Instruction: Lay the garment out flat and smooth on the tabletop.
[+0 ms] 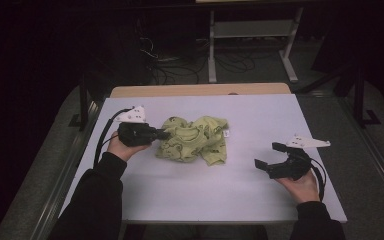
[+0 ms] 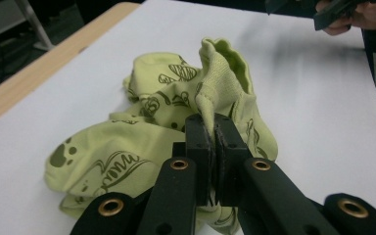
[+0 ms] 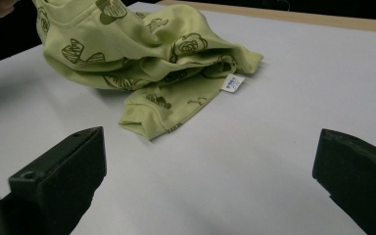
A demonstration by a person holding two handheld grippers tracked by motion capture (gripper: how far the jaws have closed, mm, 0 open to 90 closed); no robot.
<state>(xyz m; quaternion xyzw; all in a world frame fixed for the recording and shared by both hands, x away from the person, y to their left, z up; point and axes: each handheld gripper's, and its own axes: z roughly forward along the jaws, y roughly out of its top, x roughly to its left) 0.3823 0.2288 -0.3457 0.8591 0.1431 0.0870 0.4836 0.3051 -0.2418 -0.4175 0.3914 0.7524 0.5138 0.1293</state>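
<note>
A crumpled light-green baby garment point(image 1: 196, 140) with dark printed drawings lies near the middle of the white table point(image 1: 240, 195). My left gripper point(image 1: 164, 134) is at its left edge, shut on a ribbed edge of the green garment point(image 2: 215, 93), which stands up between the jaws. My right gripper point(image 1: 269, 156) hovers to the right of the cloth, apart from it, jaws wide open with nothing between them. In the right gripper view the garment point(image 3: 152, 58) lies ahead with a small white label point(image 3: 232, 82) at its right side.
The white table surface has a wooden strip point(image 1: 200, 90) along its far edge. Beyond it the floor holds cables point(image 1: 180, 62) and a metal table frame point(image 1: 252, 37). Bare table lies in front of and to the right of the cloth.
</note>
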